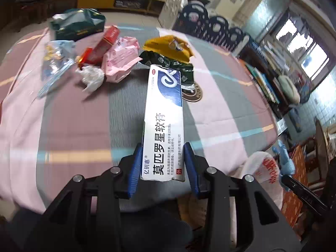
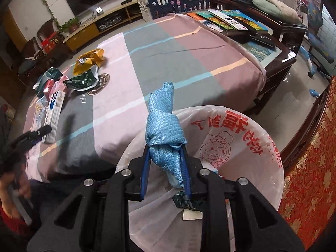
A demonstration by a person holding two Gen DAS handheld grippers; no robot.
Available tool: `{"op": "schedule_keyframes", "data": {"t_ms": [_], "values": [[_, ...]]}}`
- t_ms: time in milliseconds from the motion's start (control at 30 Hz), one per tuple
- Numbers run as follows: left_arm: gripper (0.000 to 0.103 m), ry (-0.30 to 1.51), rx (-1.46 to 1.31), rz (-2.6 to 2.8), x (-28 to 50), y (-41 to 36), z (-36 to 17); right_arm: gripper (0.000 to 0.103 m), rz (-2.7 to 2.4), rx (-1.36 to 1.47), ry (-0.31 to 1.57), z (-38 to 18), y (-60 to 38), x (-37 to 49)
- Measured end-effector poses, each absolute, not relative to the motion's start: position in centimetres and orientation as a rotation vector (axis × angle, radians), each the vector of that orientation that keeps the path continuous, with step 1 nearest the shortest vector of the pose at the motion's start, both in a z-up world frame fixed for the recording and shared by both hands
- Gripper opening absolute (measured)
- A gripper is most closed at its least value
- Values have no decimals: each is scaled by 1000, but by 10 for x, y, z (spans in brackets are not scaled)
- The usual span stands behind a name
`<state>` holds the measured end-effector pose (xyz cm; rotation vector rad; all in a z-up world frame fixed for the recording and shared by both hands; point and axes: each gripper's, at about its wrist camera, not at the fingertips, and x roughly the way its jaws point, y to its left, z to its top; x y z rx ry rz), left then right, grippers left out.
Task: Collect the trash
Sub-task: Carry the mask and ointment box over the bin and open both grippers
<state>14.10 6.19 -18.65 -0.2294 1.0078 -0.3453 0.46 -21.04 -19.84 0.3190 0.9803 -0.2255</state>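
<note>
Blue pads of the left gripper [image 1: 162, 163] are pinching the near end of the white ointment box [image 1: 163, 121], which juts out over the striped bench [image 1: 73, 126]. Over at the right, the right gripper [image 2: 166, 168] has its jaws pinched on a knotted blue wrapper [image 2: 164, 124], hanging right above the white bag-lined bin [image 2: 241, 147]. Disposal step, by the look of it: next the right jaws need to spread and let it fall in. More litter waits far left, around the pink packet [image 1: 120, 59].

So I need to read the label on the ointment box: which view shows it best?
Left wrist view: the ointment box fills the centre, print legible, between the left hand-held gripper pads. The right wrist view shows it small, at the left edge.
</note>
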Motion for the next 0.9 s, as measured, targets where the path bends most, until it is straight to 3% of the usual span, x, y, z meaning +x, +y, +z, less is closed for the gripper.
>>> {"op": "schedule_keyframes", "data": {"t_ms": [400, 900], "values": [[40, 817, -127, -257, 54, 61, -102, 27, -251, 299, 999, -206, -204, -12], [40, 767, -65, -324, 34, 23, -76, 27, -312, 304, 931, -186, -206, -21]]}}
